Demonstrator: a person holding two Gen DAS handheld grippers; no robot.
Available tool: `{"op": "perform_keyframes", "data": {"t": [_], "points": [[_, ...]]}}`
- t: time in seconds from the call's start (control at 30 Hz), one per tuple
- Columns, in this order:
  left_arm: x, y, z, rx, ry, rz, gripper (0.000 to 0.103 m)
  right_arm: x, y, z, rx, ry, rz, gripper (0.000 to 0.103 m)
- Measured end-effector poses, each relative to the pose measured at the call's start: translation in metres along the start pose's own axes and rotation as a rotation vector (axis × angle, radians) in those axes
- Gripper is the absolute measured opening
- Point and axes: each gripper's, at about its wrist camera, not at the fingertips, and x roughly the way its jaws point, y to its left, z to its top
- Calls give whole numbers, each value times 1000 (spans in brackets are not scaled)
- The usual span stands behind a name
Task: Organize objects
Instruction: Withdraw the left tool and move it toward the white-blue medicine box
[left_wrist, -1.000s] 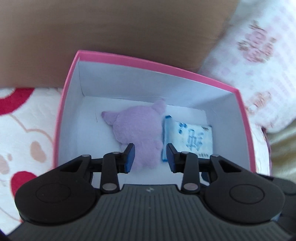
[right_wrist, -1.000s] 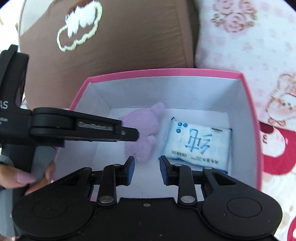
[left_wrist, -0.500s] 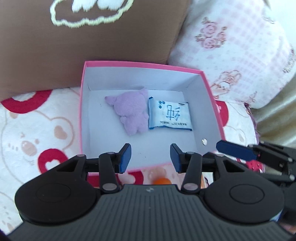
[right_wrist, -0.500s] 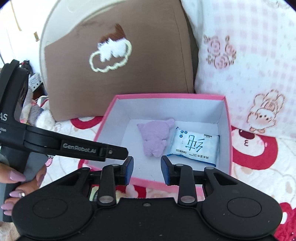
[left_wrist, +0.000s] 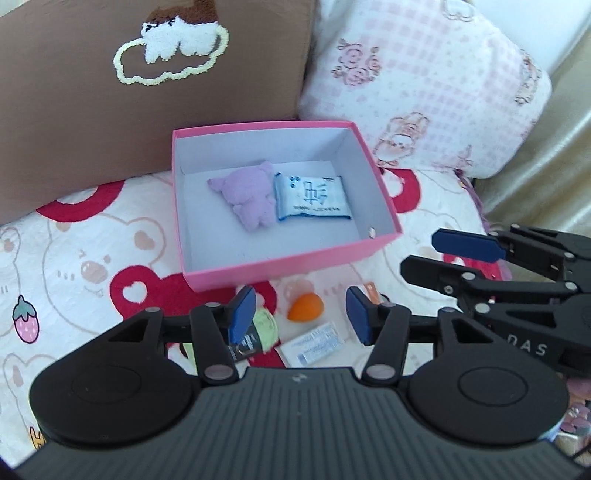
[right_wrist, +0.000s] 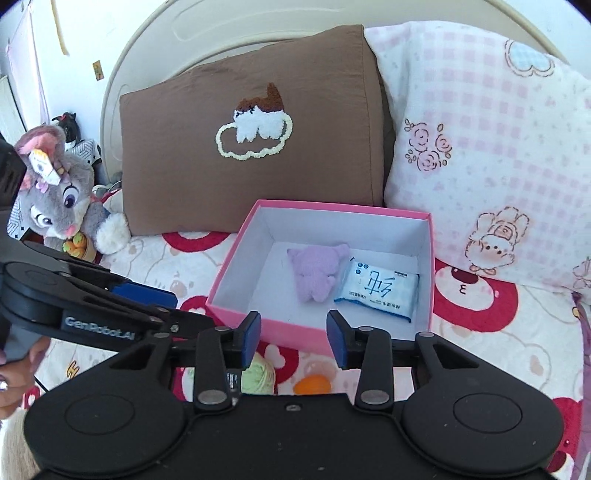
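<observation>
Both tools hang empty, jaws opening: the left tool (left_wrist: 299, 314) and right tool (right_wrist: 293, 334) grip nothing. Just below the left one's tips on the bed sits the orange egg sponge (left_wrist: 306, 308), soft and featherlight, best pinched across its fat middle; beside it the squashy green yarn ball (left_wrist: 265, 326) and a flat, slippery sachet (left_wrist: 314, 343). Beyond, the pink box (left_wrist: 295, 264) holds the purple plush (left_wrist: 247, 197) and tissue pack (left_wrist: 314, 197).
</observation>
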Motion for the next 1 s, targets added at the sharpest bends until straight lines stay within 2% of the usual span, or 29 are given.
{"op": "perform_keyframes", "data": {"t": [0.2,0.47,0.8,0.9,1.0], "points": [[-14,-4,-16,-1,42,-30,61,-18,4,-16,-30,-9,19,50],[-31,-8,-40,26,71,-20,63,-37,11,-36,-56,4,23,55],[-47,-16,-74,69,93,-41,70,-54,26,-62,-90,20,28,71],[-46,-10,-88,38,67,-47,73,-56,30,-74,-117,27,29,76],[-36,-5,-102,20,83,-59,73,-53,32,-86,-142,38,23,80]]}}
